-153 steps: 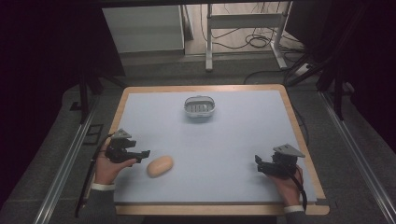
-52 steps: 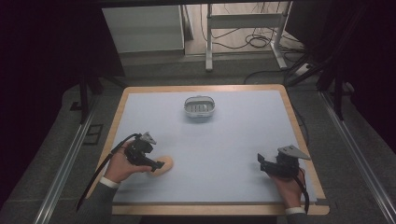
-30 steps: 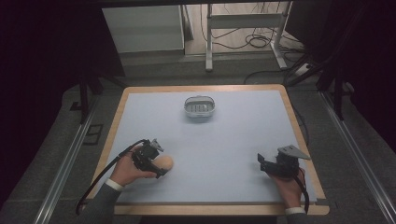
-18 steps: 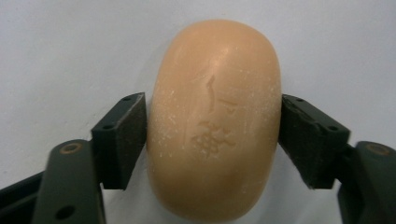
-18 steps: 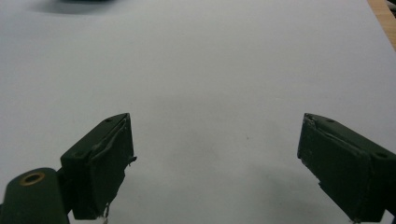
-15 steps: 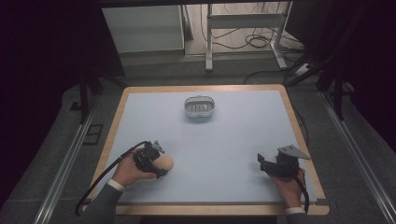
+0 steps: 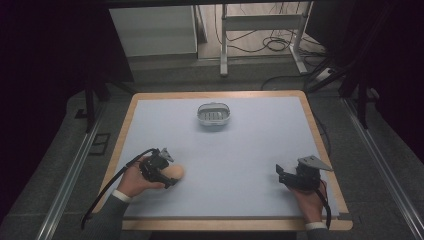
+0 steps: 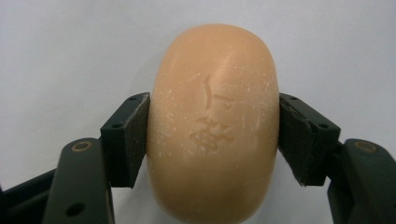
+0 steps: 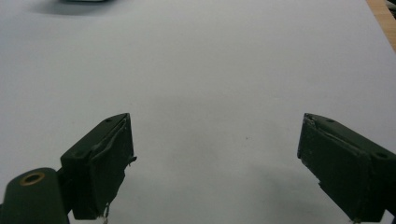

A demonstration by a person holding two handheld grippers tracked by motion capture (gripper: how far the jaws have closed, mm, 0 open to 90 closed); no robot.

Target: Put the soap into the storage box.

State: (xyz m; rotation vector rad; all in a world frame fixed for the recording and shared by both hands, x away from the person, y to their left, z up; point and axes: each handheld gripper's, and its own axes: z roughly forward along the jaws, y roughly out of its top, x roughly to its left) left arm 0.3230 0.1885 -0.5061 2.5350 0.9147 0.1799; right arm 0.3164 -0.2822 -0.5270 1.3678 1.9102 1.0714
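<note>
The right gripper (image 9: 215,163) hangs over a pale counter (image 9: 210,70), its two black fingers (image 9: 100,161) rising from the bottom corners and spread wide apart, nothing between them. The pad on the left finger looks worn, its edge frayed and peeling. A brass-coloured rivet (image 9: 31,178) shows low on that finger's arm. A soft shadow lies on the counter between and just ahead of the fingers. Far ahead of the left finger, a dark blurred shape (image 9: 77,4) sits at the top edge, too cut off to identify. Beyond the right finger, a strip of wooden edging (image 9: 385,21) crosses the upper corner.
</note>
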